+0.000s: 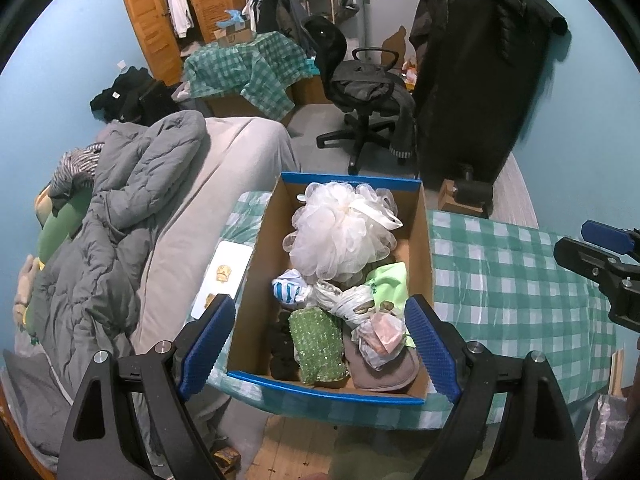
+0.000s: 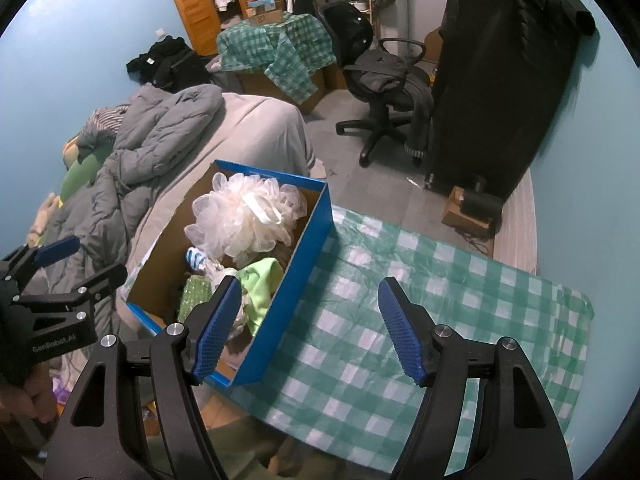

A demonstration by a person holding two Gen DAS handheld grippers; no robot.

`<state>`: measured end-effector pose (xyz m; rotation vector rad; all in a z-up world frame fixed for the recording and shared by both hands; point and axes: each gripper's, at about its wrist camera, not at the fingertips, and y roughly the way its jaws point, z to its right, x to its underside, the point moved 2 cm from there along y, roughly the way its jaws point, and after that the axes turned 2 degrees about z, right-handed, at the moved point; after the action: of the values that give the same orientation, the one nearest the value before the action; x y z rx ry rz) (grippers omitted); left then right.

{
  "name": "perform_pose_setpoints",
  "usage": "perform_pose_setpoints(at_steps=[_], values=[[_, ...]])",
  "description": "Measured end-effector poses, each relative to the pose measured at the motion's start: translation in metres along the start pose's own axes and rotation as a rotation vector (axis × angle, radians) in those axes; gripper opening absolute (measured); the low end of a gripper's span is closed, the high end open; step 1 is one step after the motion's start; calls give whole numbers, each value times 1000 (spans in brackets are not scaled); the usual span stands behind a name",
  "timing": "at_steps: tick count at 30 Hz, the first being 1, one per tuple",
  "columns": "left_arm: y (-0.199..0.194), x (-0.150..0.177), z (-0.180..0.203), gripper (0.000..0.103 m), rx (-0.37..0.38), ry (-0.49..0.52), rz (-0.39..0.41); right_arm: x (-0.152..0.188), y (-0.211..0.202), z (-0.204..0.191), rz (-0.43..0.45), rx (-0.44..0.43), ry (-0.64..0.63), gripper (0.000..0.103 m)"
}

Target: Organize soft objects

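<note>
A cardboard box with blue rim stands on the green checked tablecloth. It holds soft things: a white mesh bath pouf, a light green cloth, a green sequined piece, a striped blue-white item, tied plastic bags, a brown cloth. My left gripper is open and empty, above the box's near end. My right gripper is open and empty, over the box's right wall; it also shows in the left wrist view.
A bed with a grey duvet lies left of the table. A white tray sits beside the box. A black office chair, a dark covered rack and a wooden wardrobe stand beyond.
</note>
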<state>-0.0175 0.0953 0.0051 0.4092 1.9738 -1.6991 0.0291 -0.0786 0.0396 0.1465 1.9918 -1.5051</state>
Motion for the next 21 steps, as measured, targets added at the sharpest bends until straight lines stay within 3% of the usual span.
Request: perform_pose_setpoints(at_steps=[21], values=[[-4, 0, 13, 88, -29, 18, 9, 4, -2, 2, -3, -3, 1, 71]])
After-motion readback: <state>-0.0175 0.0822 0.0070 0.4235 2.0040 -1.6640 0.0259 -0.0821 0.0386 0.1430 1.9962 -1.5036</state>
